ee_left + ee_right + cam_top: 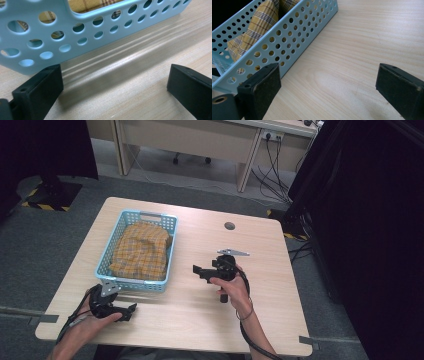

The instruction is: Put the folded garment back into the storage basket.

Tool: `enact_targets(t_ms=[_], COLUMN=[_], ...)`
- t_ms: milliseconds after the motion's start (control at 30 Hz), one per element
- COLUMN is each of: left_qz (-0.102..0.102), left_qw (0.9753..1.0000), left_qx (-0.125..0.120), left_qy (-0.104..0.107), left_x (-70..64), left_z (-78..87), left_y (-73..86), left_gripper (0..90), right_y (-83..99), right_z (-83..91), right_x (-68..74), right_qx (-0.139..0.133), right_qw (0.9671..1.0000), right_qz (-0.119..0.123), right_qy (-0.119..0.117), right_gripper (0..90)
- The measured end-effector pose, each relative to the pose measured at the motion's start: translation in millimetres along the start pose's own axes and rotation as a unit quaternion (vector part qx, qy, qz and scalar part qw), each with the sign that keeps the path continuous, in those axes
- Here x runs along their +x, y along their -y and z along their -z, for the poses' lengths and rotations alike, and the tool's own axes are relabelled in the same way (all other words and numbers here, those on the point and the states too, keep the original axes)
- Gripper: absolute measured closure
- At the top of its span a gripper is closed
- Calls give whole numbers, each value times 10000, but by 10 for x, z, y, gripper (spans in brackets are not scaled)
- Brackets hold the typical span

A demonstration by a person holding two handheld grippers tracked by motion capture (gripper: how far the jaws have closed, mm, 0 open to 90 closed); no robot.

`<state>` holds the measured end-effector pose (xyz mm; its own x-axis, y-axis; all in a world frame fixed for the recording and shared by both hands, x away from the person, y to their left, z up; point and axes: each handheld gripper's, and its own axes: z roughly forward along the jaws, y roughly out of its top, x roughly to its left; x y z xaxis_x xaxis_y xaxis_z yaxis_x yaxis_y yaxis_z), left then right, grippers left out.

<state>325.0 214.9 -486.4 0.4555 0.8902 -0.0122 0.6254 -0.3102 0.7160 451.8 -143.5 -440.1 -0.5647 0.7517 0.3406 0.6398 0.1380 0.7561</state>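
Observation:
A light blue perforated basket (169,222) sits on the left half of the wooden table and holds a folded yellow plaid cloth (141,251). My left gripper (131,310) rests low near the table's front left, just in front of the basket's near wall (50,37), jaws wide open and empty. My right gripper (196,270) hovers right of the basket, pointing left at its long side wall (294,30), also open with nothing between the jaws. The cloth (259,22) shows over the basket rim and through its holes.
The wooden table (200,320) has a round cable hole (229,225) near its far edge. Bare tabletop (352,45) lies between the right gripper and the basket. Beyond the table stand desks, cables and dark equipment on a grey floor.

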Motion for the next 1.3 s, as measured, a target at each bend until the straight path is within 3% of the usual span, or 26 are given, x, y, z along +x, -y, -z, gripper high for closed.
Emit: enact_targets(t_ms=[1300], left_qz=[-1], left_qw=[10000], left_qx=[2], left_qy=[0], left_x=[0], left_z=[0], left_y=[0], left_gripper=[0], right_y=[206], right_z=[107], right_x=[-13], right_qx=[149], right_qw=[9997], right_qz=[155], right_qy=[107], right_gripper=[69])
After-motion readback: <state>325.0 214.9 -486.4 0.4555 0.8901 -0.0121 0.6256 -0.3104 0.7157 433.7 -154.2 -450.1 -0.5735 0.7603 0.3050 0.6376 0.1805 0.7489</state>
